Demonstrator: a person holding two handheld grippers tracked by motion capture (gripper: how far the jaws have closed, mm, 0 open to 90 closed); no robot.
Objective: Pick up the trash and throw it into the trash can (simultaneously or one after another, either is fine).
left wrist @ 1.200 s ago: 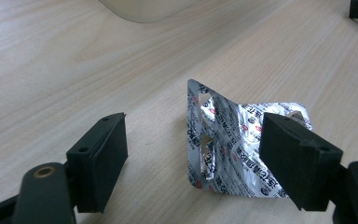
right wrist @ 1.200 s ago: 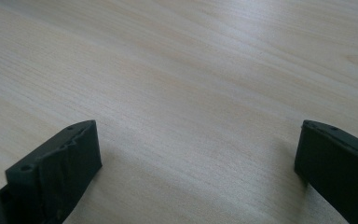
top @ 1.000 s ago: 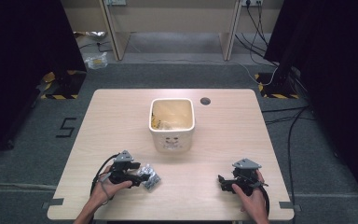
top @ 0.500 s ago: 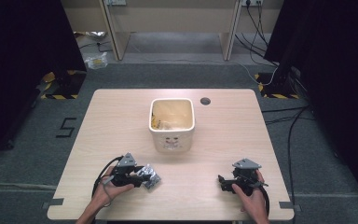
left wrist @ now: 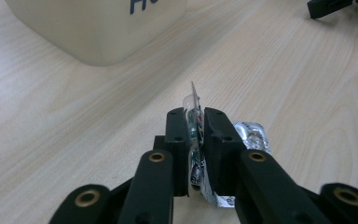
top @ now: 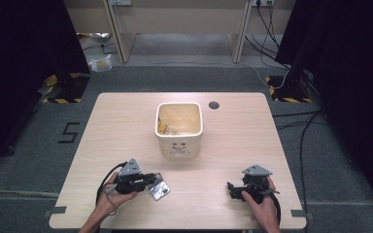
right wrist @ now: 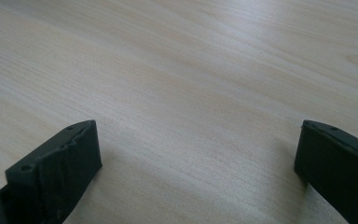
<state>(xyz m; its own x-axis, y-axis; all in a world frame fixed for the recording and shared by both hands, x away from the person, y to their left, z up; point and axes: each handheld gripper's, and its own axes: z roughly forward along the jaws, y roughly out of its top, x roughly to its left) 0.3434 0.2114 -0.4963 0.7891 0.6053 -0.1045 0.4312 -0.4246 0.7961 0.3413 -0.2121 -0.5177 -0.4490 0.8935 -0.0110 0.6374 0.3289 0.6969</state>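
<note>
while right gripper [top: 233, 188] rests, left gripper [top: 151, 181] jaws just clamped foil packet [left wrist: 196, 140].

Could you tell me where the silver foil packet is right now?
The silver foil packet sits near the table's front left, pinched between the left gripper's jaws, in front of the cream bin.

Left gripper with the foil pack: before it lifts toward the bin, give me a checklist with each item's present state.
1. Left gripper shut on the foil pack, jaws just closed: ok.
2. Pack gripped centrally: not ok, part of it sticks out beside one jaw.
3. Pack clear of the table: cannot tell.
4. Bin upright with its top open: ok.
5. Path from pack to bin free of objects: ok.
6. Right gripper open, holding nothing, off to the side: ok.
</note>
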